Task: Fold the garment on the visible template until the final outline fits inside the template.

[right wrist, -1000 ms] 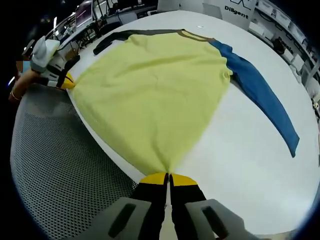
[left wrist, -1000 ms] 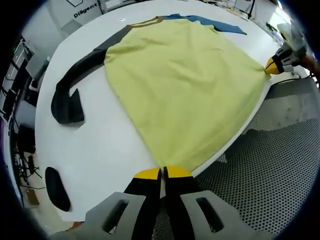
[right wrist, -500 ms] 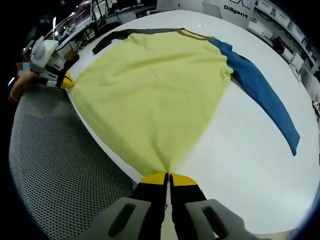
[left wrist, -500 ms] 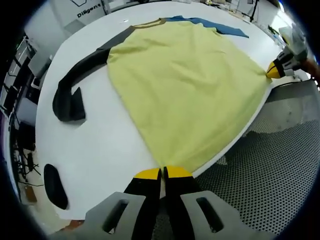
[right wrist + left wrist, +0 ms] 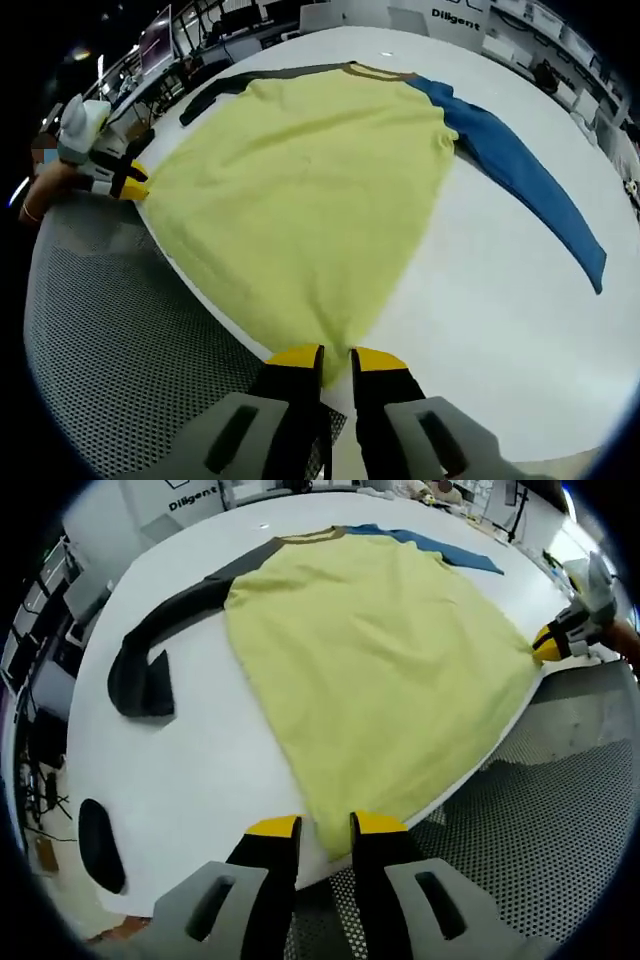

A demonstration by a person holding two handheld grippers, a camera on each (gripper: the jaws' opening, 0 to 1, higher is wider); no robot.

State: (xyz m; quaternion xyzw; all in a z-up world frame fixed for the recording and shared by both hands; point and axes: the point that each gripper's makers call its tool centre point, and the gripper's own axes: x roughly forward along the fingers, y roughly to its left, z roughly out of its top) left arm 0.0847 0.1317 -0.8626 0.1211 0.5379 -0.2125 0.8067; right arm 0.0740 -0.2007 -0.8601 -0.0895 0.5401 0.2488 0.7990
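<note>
So the shirt (image 5: pixel 380 670) lies spread flat on the white table (image 5: pixel 190 770), a soft yellow body with one dark grey sleeve (image 5: pixel 150 650) curling round into a hook shape and one blue sleeve (image 5: pixel 530 190) stretched out straight and tapering to its cuff. A thin brown band (image 5: pixel 375 71) edges the neck. The yellow cloth looks matte and a little wrinkled, and its hem runs along the table's curved near edge, just beside a perforated metal surface (image 5: pixel 560 820) dotted with small round holes.

In the left gripper view the left gripper (image 5: pixel 325 830) has its yellow-tipped black jaws parted, with the hem corner lying in the gap between them, released rather than pinched. In the right gripper view the right gripper (image 5: pixel 336 360) stands the same way, jaws apart with the other hem corner just in front of them. Each gripper also appears small at the far hem corner in the other's view, its tips against the cloth edge.

A dark oval patch (image 5: pixel 97 845) sits on the white table near its edge, well apart from the shirt
</note>
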